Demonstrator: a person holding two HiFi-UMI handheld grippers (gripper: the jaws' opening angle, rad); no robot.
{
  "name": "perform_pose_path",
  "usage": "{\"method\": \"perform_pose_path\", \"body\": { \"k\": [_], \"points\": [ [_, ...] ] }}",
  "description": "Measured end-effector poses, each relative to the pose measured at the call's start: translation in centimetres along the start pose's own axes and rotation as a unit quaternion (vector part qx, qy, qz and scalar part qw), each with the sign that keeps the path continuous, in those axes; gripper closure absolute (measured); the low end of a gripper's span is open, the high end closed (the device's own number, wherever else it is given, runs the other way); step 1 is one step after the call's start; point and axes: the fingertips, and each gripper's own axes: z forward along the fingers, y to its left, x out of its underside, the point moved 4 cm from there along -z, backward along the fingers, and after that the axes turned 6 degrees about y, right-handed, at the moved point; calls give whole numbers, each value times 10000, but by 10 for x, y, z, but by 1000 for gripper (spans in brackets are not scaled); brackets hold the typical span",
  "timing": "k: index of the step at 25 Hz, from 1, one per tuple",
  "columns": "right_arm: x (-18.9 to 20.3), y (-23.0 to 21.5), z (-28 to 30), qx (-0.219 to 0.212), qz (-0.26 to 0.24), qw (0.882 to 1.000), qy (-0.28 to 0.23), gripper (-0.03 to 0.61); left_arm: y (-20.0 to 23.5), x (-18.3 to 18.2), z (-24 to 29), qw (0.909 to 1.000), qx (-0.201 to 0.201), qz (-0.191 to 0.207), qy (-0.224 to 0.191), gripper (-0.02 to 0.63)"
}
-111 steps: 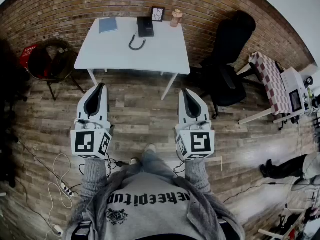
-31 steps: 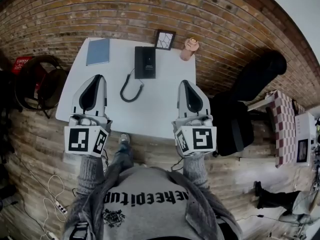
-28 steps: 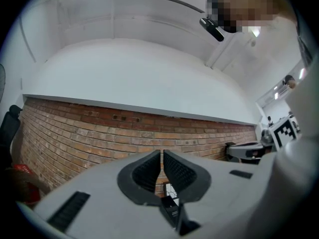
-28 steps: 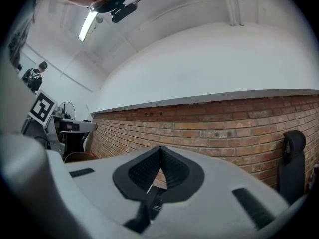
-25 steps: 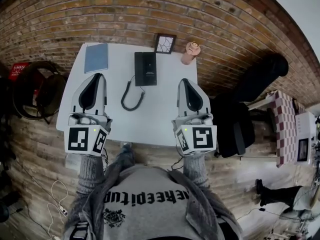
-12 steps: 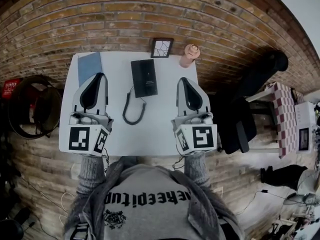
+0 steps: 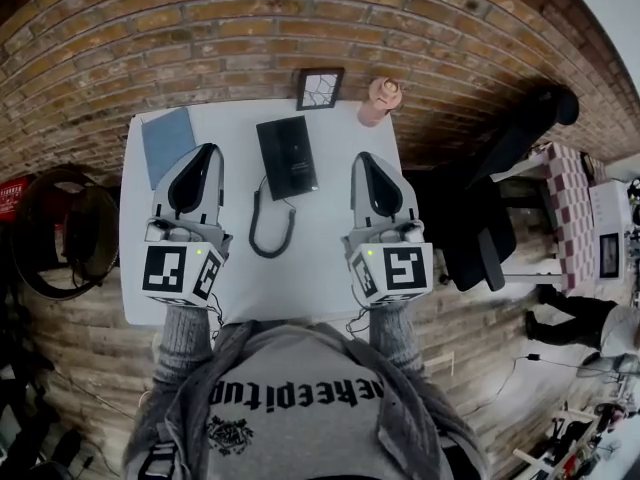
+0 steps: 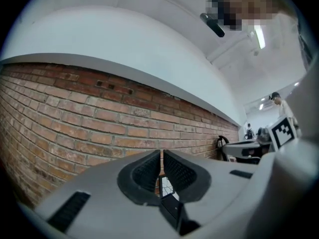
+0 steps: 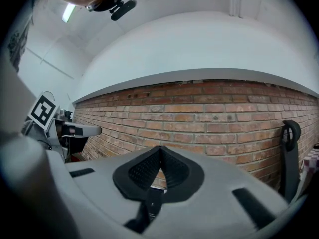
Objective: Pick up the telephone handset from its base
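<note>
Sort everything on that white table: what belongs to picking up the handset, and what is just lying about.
For the job:
black telephone
coiled cord
left gripper and right gripper, both shut and empty

Lying about:
blue notebook
framed picture
peach-coloured ornament

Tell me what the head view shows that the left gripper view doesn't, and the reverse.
Head view only: the white table, the coiled cord and the blue notebook. Left gripper view only: the left gripper's jaws seen end-on, shut with nothing between them. Both: the brick wall and the right gripper.
</note>
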Motion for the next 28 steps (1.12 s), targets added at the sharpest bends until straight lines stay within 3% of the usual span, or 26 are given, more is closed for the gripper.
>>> {"method": "perform_pose_path", "body": {
  "k": [16, 28],
  "points": [
    [55, 14, 27, 187, 267, 9970, 699, 575, 21, 81, 42, 9932, 506, -492, 927, 594],
    [76, 10, 26, 406, 256, 9933, 1048, 575, 22, 160, 79, 9619, 1285, -1221, 2080, 591]
  ]
}}
